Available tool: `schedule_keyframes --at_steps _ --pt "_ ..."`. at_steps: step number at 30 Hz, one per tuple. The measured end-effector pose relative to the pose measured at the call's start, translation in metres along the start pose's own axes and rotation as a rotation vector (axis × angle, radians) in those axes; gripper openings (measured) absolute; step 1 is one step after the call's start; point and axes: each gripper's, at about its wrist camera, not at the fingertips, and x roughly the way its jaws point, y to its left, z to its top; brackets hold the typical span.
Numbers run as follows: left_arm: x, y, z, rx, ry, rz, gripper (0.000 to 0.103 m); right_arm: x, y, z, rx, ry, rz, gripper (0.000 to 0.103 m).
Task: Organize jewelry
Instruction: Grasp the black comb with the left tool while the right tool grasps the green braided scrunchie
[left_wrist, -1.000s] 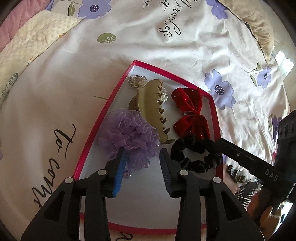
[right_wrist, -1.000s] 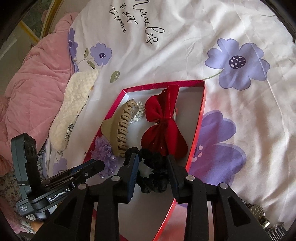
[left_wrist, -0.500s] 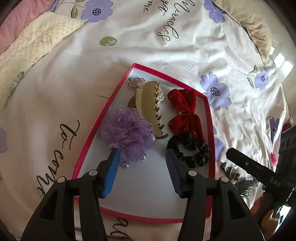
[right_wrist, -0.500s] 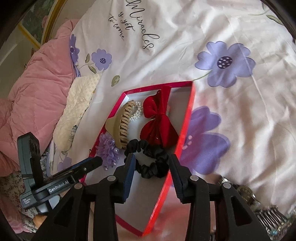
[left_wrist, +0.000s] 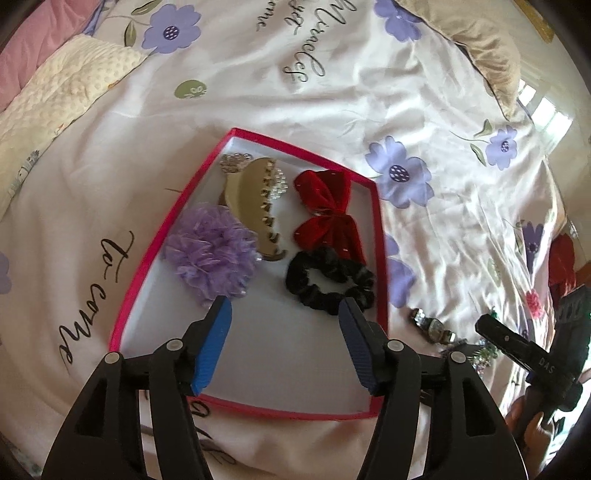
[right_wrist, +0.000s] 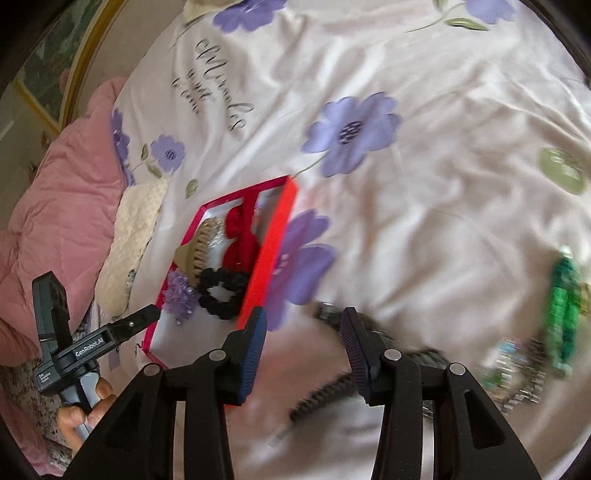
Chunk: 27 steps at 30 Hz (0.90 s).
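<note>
Right gripper (right_wrist: 303, 314) swung off tray (right_wrist: 267, 254), perhaps empty, scrunchie (left_wrist: 328, 278) left inside.

Right wrist view smeared by motion blur across lower right: green beaded piece (right_wrist: 563, 314) and glittery heap (right_wrist: 517, 373) beside it unreadable as items. Dark comb-like piece (right_wrist: 325, 397) low centre, blurred, partly behind right gripper (right_wrist: 303, 345). Left wrist view: wristwatch (left_wrist: 432, 326) at right, small, band partly hidden. Pearl clip (left_wrist: 275, 184) half covered by beige claw clip (left_wrist: 255, 206).
</note>
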Motion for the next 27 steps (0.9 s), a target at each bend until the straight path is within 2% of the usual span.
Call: schedule_keyframes --at_steps 15,27 --pt "0.0 -0.079 -0.023 0.188 0.044 -0.082 0.063 -0.067 -0.081 -0.017 0.113 -0.087 -0.113 0.046" --pt "0.011 -0.139 -0.052 0.368 0.107 -0.114 0.064 -0.084 -0.119 -0.019 0.156 -0.109 -0.192 0.046"
